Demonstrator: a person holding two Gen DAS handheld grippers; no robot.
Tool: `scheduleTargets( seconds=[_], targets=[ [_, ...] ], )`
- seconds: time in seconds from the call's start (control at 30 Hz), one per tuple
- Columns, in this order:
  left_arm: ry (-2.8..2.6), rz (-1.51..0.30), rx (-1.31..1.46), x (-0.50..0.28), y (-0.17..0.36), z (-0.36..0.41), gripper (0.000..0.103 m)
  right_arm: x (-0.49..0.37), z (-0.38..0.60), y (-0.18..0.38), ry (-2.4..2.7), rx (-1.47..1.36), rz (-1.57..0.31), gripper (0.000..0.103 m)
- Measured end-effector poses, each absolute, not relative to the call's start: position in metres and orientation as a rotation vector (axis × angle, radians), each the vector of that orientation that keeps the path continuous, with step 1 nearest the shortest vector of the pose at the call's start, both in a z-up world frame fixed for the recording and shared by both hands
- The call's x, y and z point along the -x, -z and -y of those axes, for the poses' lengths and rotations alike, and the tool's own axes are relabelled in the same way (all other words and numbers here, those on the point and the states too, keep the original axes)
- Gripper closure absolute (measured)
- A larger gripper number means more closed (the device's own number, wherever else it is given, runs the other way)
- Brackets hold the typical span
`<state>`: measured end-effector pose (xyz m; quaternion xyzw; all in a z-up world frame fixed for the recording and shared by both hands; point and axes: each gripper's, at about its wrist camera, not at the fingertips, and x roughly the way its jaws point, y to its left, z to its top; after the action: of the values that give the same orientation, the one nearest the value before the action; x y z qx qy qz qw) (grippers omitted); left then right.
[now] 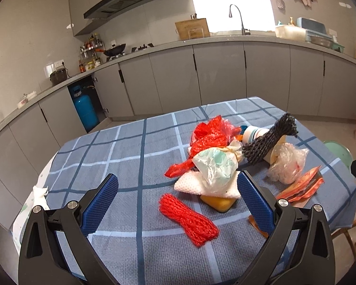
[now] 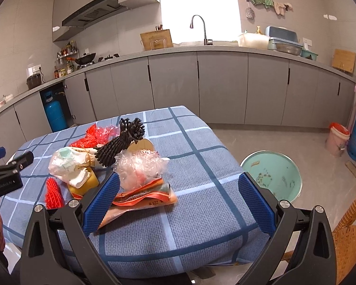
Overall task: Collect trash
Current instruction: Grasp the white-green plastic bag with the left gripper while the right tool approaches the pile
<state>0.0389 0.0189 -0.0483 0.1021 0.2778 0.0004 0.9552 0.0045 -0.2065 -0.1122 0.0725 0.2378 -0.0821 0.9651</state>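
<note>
Lying nearest on the tabletop (image 1: 121, 142), red mesh netting (image 1: 189, 218) runs lengthwise near-right to far-left. Left hand-held gripper (image 1: 178, 190) spread wide, empty. Right hand-held gripper (image 2: 178, 185) likewise, inner finger against orange wrapper (image 2: 142, 197). Beyond: trash heap, black netting (image 2: 123, 142) slanting upward.

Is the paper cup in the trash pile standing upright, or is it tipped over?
Tipped over. The paper cup lies on its side on the tablecloth, under the black foam net.

trash pile (image 1: 225, 156) on the table (image 1: 121, 147), net roll (image 1: 189, 220) before it, stool (image 2: 273, 175) right of table
</note>
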Motion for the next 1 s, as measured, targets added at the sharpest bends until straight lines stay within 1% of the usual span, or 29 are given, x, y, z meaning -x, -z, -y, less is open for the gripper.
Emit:
scheduleTargets(
  seconds=[0.33,0.6,0.7,0.9,0.93,0.97,1.0],
  targets=[
    [0.013,-0.643,-0.187,-0.056,0.069,-0.033,0.004,-0.020,0.200,0.129,0.163,-0.146,-0.521,0.005],
    [-0.007,-0.689,-0.138,-0.064,0.084,-0.058,0.005,-0.031,0.191,0.138,0.160,-0.107,-0.532,0.005],
    [0.008,-0.708,-0.117,-0.072,0.088,-0.055,0.006,-0.036,0.189,0.142,0.161,-0.090,-0.538,0.005],
    [0.101,-0.670,-0.119,-0.080,0.077,-0.027,0.006,-0.042,0.197,0.147,0.173,-0.095,-0.547,0.005],
    [0.114,-0.675,-0.123,-0.084,0.078,-0.022,0.007,-0.044,0.198,0.148,0.174,-0.094,-0.549,0.005],
    [0.127,-0.683,-0.130,-0.088,0.080,-0.016,0.017,-0.045,0.198,0.149,0.175,-0.094,-0.550,0.005],
    [0.141,-0.696,-0.136,-0.092,0.083,-0.011,0.024,-0.046,0.199,0.149,0.175,-0.097,-0.553,0.005]
  ],
)
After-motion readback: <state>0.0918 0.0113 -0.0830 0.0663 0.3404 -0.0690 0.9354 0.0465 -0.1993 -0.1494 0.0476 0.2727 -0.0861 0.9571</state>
